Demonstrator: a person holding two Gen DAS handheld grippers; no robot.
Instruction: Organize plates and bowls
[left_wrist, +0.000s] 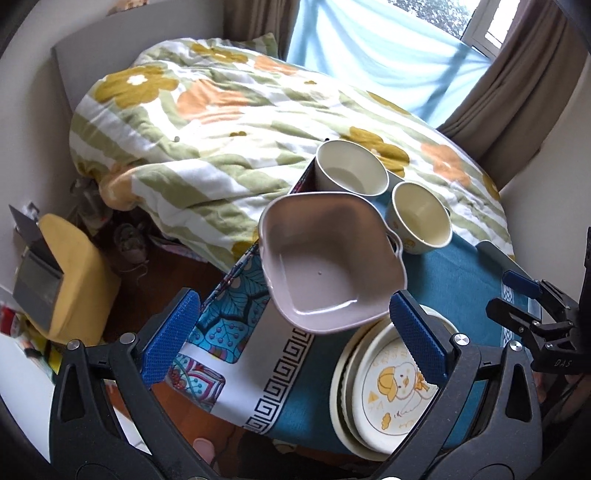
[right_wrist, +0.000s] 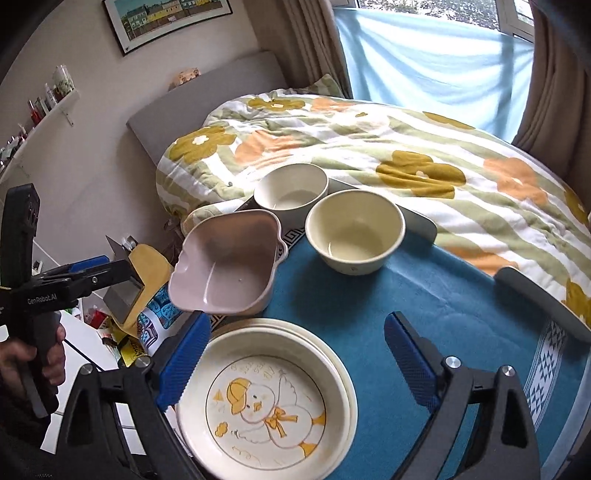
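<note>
The pink bowl (right_wrist: 229, 266) at frame centre-left tilts, its mouth facing lower right, above the plates (right_wrist: 269, 398). Both grippers, left (left_wrist: 291, 339) and right (right_wrist: 295, 362), gape, holding nothing, plates between right's fingers.

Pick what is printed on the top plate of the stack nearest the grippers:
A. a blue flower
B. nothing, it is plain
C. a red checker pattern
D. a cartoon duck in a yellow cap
D: the top plate shows a white cartoon duck with a yellow cap and an orange bow.
</note>
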